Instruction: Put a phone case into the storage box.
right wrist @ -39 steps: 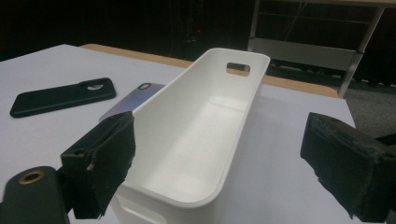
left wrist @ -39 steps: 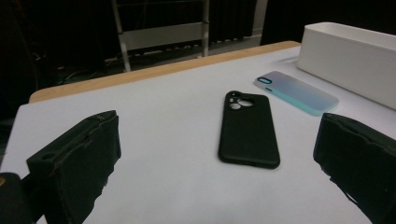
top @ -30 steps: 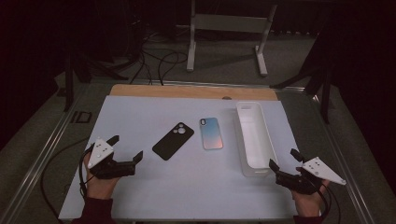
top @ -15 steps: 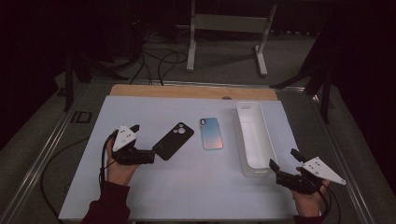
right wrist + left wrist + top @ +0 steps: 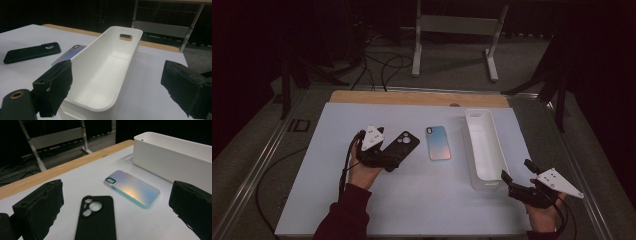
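1. The black phone case (image 5: 96, 220) lies flat on the white table (image 5: 412, 200), camera cutout facing away from me.
2. My left gripper (image 5: 116, 207) has its jaws spread wide on either side of the case, not touching it.
3. The iridescent phone case (image 5: 132, 188) lies just beyond, beside the white bin (image 5: 484, 147).
4. My right gripper (image 5: 120, 95) is spread open at the bin's near end.

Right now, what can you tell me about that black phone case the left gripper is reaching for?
The black phone case looks matte and rubbery, with a camera cutout holding round openings at one end. It lies flat on the white table, left of the iridescent phone case and apart from it. The left gripper, jaws open, stands at its near end, not yet closed on it.
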The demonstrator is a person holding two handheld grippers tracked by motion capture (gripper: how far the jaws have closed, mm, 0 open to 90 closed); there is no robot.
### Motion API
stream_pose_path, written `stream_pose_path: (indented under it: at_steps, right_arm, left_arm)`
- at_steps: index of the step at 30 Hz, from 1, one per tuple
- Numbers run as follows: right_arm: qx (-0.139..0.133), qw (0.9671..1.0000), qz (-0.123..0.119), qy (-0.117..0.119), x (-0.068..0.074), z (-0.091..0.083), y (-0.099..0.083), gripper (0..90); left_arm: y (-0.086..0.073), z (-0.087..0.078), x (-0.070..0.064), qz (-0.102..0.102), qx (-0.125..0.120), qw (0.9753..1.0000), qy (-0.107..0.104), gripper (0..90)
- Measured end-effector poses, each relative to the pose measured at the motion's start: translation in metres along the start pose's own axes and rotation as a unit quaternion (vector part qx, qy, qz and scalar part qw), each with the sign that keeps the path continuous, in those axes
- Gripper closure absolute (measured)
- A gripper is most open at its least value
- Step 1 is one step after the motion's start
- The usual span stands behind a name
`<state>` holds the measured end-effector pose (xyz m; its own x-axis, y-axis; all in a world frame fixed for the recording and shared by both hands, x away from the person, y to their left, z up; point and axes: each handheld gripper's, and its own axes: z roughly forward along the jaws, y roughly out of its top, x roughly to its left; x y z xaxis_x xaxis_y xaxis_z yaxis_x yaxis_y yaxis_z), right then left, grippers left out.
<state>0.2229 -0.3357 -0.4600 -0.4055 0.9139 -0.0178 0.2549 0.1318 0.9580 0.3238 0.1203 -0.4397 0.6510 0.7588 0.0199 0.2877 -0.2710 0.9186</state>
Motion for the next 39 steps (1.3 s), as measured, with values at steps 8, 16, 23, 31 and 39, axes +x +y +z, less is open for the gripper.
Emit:
stream_pose_path:
  at_steps: [8,16,23,31,39]
  right_arm:
    - [0.0,1.0,0.001,0.0,-0.001,-0.001,0.0,10.0]
    - [-0.003,1.0,0.001,-0.002,-0.001,-0.002,0.001,10.0]
    - [-0.004,1.0,0.003,-0.002,-0.002,-0.002,0.0,10.0]
    - [-0.003,1.0,0.002,-0.001,0.0,-0.001,0.0,10.0]
    - [-0.002,1.0,0.001,0.0,0.001,0.0,0.0,10.0]
  left_arm:
    - [0.015,0.024,-0.008,0.006,-0.004,0.9998,-0.018,0.1]
    - [0.021,0.038,-0.011,0.0,-0.011,0.9994,-0.034,0.3]
    - [0.026,0.058,-0.012,0.004,-0.013,0.9993,-0.034,0.8]
    - [0.026,0.071,-0.014,0.006,-0.019,0.9992,-0.034,0.9]
    - [0.028,0.082,-0.018,0.007,-0.018,0.9993,-0.033,0.9]
